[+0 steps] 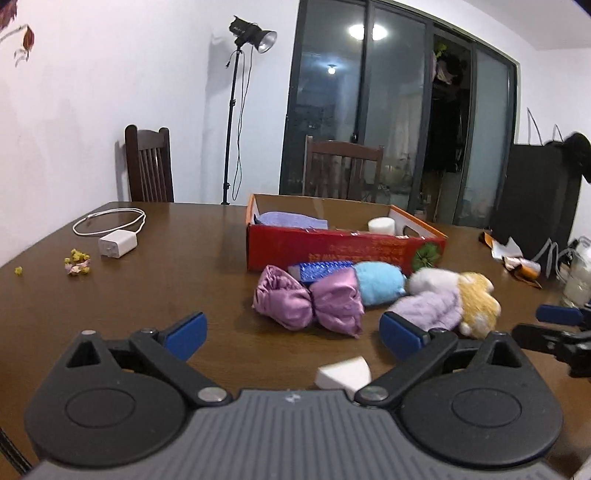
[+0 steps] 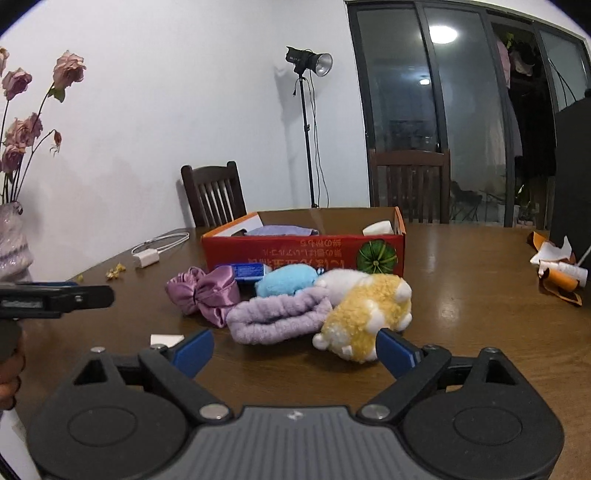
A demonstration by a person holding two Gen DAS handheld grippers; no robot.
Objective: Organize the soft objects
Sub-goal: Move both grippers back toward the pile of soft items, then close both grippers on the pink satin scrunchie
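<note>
In the red box (image 2: 303,254) lie two items; five soft things wait on the desk (image 2: 480,314), both tongs (image 1: 291,332) (image 2: 295,349) spread, empty.

White wall (image 1: 92,92) – studio lamp (image 1: 255,35) – dark glass doors (image 1: 369,110).

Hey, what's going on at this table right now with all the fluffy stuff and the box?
A person is sorting soft things into the red cardboard box, holding a gripper in each hand. The left gripper and right gripper are both open and hold nothing. A purple towel and a white sponge are already in the box. Still on the table in front of it: a purple satin bow, a blue plush, a lavender headband and a yellow-and-white plush toy.
</note>
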